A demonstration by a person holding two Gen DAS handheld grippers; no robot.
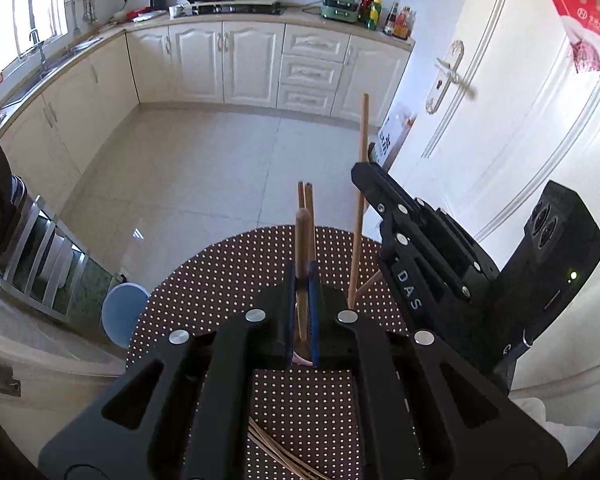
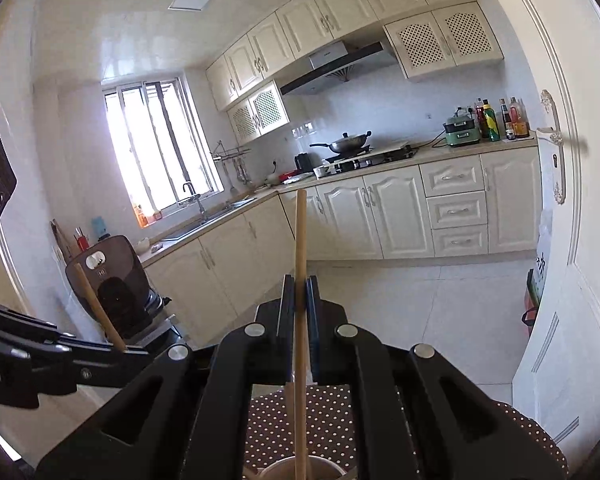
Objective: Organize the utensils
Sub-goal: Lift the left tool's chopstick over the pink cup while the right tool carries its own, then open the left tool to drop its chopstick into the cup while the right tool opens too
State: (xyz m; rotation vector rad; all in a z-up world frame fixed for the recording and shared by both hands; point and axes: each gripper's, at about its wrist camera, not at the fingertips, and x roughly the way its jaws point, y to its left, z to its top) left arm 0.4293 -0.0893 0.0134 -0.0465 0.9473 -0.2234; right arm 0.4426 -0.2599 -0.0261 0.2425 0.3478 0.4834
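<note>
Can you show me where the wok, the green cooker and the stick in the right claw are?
wok (image 2: pixel 350 143), right wrist view, on its metal bowl.
green cooker (image 2: pixel 462 132), right wrist view, on its front.
stick (image 2: pixel 300 236), right wrist view, on the shaft above the right claw (image 2: pixel 300 292).

- Setting: a home kitchen, with cream raised-panel base cabinets (image 1: pixel 204 64) in an L along two walls.
- Cooking zone: a lidded steel wok (image 2: pixel 346 143) on a black gas hob (image 2: pixel 374 157), under a slanted black range hood (image 2: pixel 332 70).
- Washing zone: a steel sink with curved tap (image 2: pixel 198 200) below a barred window (image 2: pixel 156 148).
- Worktop: a green electric cooker (image 2: pixel 462 130) beside a cluster of sauce bottles (image 2: pixel 500 120).
- Floor and exit: pale glossy floor tiles (image 1: pixel 188 168); a white panelled door with lever handle (image 1: pixel 450 74).
- Foreground: a round table with brown white-dotted cloth (image 1: pixel 220 280).
</note>
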